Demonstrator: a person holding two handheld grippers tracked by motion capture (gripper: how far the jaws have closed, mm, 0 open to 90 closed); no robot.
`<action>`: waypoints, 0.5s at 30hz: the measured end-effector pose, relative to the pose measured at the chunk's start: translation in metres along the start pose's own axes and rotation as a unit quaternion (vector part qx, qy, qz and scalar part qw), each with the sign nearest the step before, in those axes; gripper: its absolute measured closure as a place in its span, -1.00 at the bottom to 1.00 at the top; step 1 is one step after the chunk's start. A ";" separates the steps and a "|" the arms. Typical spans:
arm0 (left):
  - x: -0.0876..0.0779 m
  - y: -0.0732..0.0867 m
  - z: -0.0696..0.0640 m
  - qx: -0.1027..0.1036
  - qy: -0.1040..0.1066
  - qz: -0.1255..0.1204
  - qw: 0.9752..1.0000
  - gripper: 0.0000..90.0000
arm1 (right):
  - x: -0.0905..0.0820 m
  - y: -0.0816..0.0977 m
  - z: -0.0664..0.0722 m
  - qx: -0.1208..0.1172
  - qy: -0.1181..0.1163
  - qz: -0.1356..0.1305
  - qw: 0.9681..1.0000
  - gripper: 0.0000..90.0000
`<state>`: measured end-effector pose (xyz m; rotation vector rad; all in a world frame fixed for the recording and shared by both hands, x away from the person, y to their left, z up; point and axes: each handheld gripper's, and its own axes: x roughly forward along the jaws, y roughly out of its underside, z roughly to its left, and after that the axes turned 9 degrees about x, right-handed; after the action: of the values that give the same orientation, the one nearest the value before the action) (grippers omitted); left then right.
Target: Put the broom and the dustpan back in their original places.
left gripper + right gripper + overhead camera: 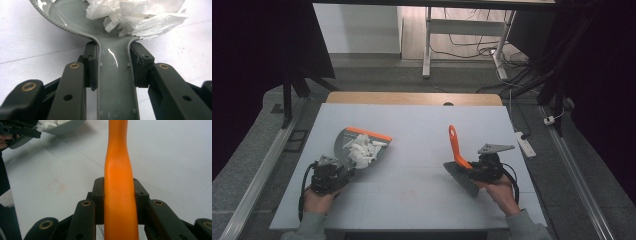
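High view: left gripper (343, 173) clamps dustpan (349, 145) handle, pan on counter (422, 130) left, paper (362, 151) heaped inside.

Left gripper view: pads (91, 65) pinch handle sides, keeping pan level.

Right gripper view: right gripper (119, 195) clenched on brush (119, 182) handle, bristles near counter for sweeping.

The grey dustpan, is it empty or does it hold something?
Not empty: the dustpan holds a pile of white paper scraps, also seen in the left gripper view.

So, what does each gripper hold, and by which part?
Left gripper holds the grey dustpan by its handle; right gripper holds the brush by its orange handle.
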<state>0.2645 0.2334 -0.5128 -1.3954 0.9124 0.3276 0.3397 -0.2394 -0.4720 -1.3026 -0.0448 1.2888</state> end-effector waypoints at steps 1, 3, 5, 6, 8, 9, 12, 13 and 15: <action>0.002 -0.001 0.000 -0.004 0.000 -0.001 1.000 0.37 | 0.001 0.000 0.000 0.001 0.000 0.002 1.000 0.56; 0.004 -0.001 0.002 -0.011 -0.002 -0.001 1.000 0.36 | 0.002 0.001 -0.001 0.002 0.000 0.006 1.000 0.56; 0.006 -0.001 0.003 -0.017 -0.004 -0.001 1.000 0.36 | 0.002 0.001 0.000 0.004 -0.002 0.009 1.000 0.56; 0.007 -0.001 0.005 -0.022 -0.006 0.000 1.000 0.36 | 0.003 0.000 0.000 0.005 -0.003 0.010 1.000 0.56; 0.008 -0.001 0.007 -0.031 -0.011 0.000 0.999 0.36 | 0.004 0.001 0.001 0.008 -0.006 0.014 1.000 0.56; 0.008 0.000 0.007 -0.038 -0.015 -0.001 0.999 0.36 | 0.004 0.001 0.001 0.008 -0.007 0.016 1.000 0.56; 0.009 0.000 0.010 -0.054 -0.021 -0.005 0.998 0.36 | 0.006 0.001 0.000 0.011 -0.006 0.022 1.000 0.56; 0.010 0.000 0.011 -0.058 -0.022 -0.004 0.998 0.36 | 0.006 0.002 0.000 0.013 -0.005 0.024 1.000 0.56; 0.012 0.000 0.012 -0.063 -0.026 -0.003 0.998 0.36 | 0.007 0.002 -0.001 0.016 -0.005 0.027 0.999 0.56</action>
<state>0.2762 0.2410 -0.5221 -1.4985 0.8564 0.4208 0.3414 -0.2357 -0.4774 -1.2782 0.0045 1.3366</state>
